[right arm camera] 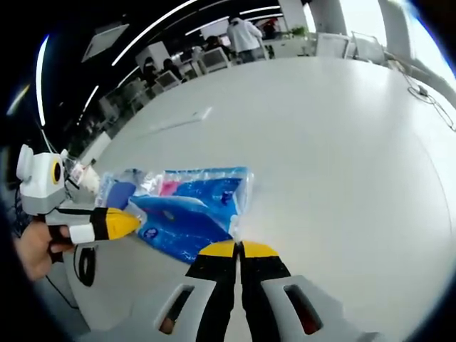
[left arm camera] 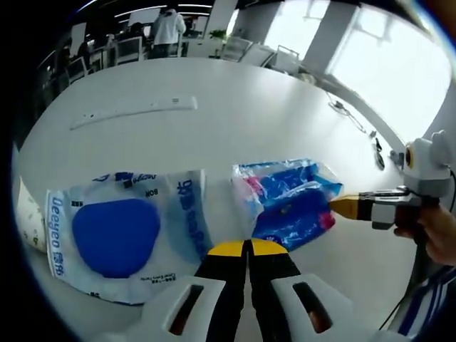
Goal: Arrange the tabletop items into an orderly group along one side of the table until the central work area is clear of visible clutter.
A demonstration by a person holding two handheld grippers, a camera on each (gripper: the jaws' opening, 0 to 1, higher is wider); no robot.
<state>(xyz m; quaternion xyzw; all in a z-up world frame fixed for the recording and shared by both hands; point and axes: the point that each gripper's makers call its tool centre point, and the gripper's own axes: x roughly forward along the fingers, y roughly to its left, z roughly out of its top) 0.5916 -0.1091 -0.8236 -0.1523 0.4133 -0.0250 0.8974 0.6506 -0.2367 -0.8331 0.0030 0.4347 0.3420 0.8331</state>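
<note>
Where it lies flat, pack [left arm camera: 117,235] reading "Deeyeo", white table [left arm camera: 235,114]

table [left arm camera: 271,107]: smooth, matt white, faint sheen
wipes pack [left arm camera: 114,231], left of left tongs: glossy plastic film, crinkly
blue pack [left arm camera: 288,199], just ahead: clear shiny plastic wrap
strip [left arm camera: 135,112], far ahead: flat, matt white

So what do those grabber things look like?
Each gripper has two black jaws with yellow tips, set on a white body with dark slots. The left gripper and right gripper look alike. From the side, the right gripper has a yellow tip, a black-and-white body and a white box on top. A striped blue-and-white sleeve shows at the edge.
</note>
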